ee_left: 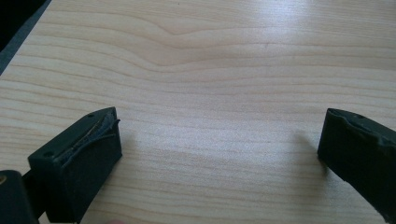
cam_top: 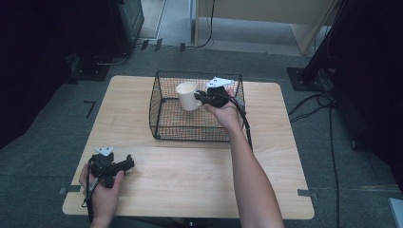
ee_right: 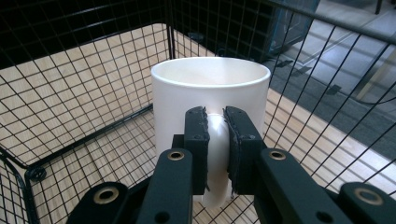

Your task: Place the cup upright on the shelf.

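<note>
The mug [ee_right: 210,116] is plain white, glossy and cylindrical, with a smooth rounded rim and an open mouth facing up; nothing can be made out inside it. It stands upright. Its handle [ee_right: 217,154], a curved white loop, faces the right gripper's camera and is pinched between the two black pads. In the high view the mug [cam_top: 188,95] sits within the outline of the wire basket [cam_top: 161,85], toward its upper middle; whether its base rests on the basket floor cannot be told.

The right gripper [cam_top: 203,96] is clamped narrowly on the handle, its jaws nearly together with only the loop between them, reaching in from the basket's right side. The basket is black, square-meshed and open-topped, standing on the far half of the light wooden table [cam_top: 190,180].

The left gripper [cam_top: 127,164] rests near the table's near left corner, well apart from the basket. In the left gripper view its jaws stand wide, with bare wood grain between them.
</note>
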`<state>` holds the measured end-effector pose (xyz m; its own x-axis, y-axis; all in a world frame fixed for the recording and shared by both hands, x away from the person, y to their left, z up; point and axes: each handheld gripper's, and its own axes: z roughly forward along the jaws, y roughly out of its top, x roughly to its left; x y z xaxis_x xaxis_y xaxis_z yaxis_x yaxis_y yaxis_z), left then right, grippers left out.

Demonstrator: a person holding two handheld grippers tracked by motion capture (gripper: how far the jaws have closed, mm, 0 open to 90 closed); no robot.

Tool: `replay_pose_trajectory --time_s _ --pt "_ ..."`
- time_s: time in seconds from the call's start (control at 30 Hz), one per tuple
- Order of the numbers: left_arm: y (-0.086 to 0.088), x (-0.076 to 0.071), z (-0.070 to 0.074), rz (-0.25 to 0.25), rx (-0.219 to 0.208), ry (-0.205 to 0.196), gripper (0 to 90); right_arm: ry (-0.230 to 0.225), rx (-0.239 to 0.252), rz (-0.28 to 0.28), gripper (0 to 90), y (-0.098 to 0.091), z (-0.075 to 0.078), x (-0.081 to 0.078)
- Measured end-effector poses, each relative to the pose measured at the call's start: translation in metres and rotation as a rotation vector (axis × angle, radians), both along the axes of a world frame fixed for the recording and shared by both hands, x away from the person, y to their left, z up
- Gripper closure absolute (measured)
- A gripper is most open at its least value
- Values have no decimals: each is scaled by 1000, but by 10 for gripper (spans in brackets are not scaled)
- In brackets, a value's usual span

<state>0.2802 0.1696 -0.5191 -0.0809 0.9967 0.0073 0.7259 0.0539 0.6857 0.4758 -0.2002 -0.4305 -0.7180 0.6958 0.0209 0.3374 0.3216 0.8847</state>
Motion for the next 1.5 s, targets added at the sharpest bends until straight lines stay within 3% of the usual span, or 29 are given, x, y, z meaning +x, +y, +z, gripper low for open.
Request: replay_pose_trajectory --time_s 0.13,0.5,0.73,1.03,1.23,1.37,1.5 --pt "0 0 0 0 0 0 0 13 -26 -10 804 -1 -5 1" --pt "0 0 0 0 0 0 0 34 -36 -18 792 -8 -8 0" --pt "0 0 0 0 0 0 0 67 -89 -28 710 -9 -10 -2" --pt "0 0 0 0 0 0 0 80 -101 -69 615 -14 -12 -2" --pt "-1 0 0 -1 0 -1 0 68 -83 -73 566 -14 -11 -3" --pt "-1 0 0 -3 1 -1 0 32 -36 -87 510 -14 -5 -5" --pt "-1 0 0 -3 1 -2 0 7 -21 -102 462 -14 1 -6"
